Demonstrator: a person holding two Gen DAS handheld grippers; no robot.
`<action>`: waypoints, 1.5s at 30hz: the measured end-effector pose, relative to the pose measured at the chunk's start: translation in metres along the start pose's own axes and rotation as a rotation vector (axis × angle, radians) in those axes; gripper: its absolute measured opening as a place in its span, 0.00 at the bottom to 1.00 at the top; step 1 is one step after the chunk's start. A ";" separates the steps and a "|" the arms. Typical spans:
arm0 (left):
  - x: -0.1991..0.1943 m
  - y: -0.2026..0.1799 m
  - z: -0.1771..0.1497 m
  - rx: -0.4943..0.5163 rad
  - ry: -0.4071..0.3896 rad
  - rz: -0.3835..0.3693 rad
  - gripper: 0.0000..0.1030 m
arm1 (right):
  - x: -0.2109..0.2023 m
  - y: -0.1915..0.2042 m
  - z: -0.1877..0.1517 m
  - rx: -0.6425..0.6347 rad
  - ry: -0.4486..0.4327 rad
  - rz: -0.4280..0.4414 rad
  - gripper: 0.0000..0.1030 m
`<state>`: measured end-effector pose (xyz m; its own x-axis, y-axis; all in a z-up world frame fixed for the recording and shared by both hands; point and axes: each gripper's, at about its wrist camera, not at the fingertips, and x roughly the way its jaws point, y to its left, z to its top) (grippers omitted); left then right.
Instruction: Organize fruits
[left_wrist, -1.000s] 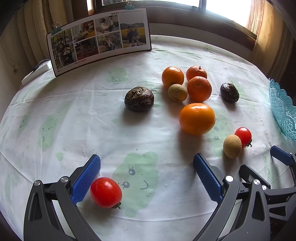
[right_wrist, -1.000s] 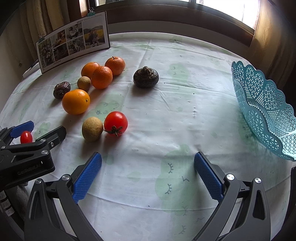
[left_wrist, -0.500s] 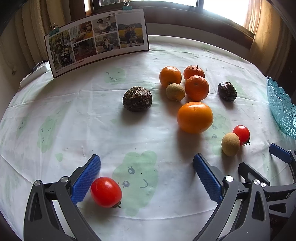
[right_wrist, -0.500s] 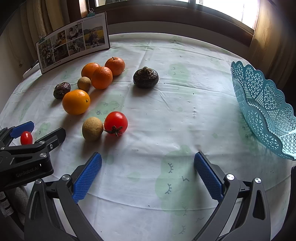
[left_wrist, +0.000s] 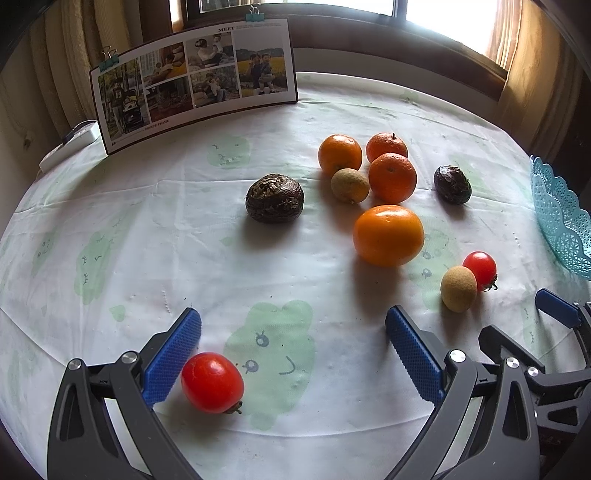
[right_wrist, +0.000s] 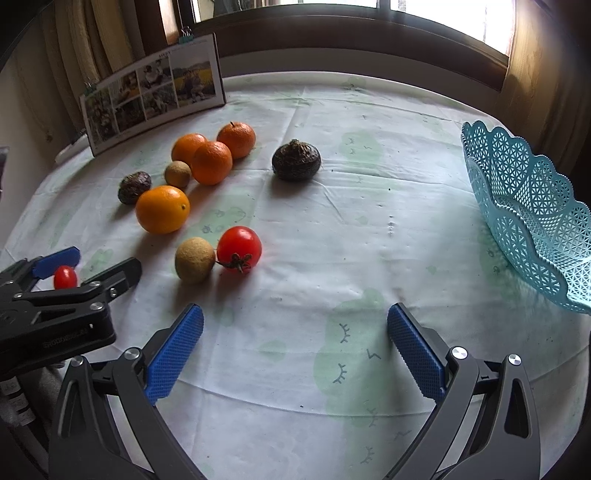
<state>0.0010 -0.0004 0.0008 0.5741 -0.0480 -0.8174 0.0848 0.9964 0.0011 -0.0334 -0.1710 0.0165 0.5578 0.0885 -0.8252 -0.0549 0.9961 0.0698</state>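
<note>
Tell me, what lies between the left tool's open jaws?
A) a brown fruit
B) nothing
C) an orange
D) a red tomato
D: a red tomato sits on the tablecloth beside the left gripper's left pad, jaws wide apart and not closed on it.

Glossy smooth red skin on the near tomato (left_wrist: 212, 381). Dimpled, faintly shiny peel on the large orange (left_wrist: 388, 235). Rough wrinkled dark rind on the passion fruit (left_wrist: 274, 198). Matt creased cloth over the table (left_wrist: 184, 229). Openwork teal plastic basket (right_wrist: 524, 218), far right. Knurled blue rubbery pads (right_wrist: 173, 352), matt black plastic arms, bright metal rivets.
</note>
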 end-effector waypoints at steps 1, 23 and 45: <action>0.000 -0.001 0.000 0.000 -0.001 0.000 0.95 | -0.001 0.000 0.000 0.000 -0.005 0.003 0.98; -0.037 0.018 0.006 -0.060 -0.203 -0.014 0.95 | -0.036 0.003 -0.006 0.020 -0.169 0.009 0.98; -0.023 0.040 0.010 -0.105 -0.152 0.057 0.95 | -0.022 0.012 0.010 0.043 -0.091 0.080 0.94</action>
<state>-0.0006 0.0398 0.0259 0.6928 0.0069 -0.7211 -0.0323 0.9992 -0.0214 -0.0379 -0.1612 0.0411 0.6264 0.1657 -0.7617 -0.0674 0.9850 0.1589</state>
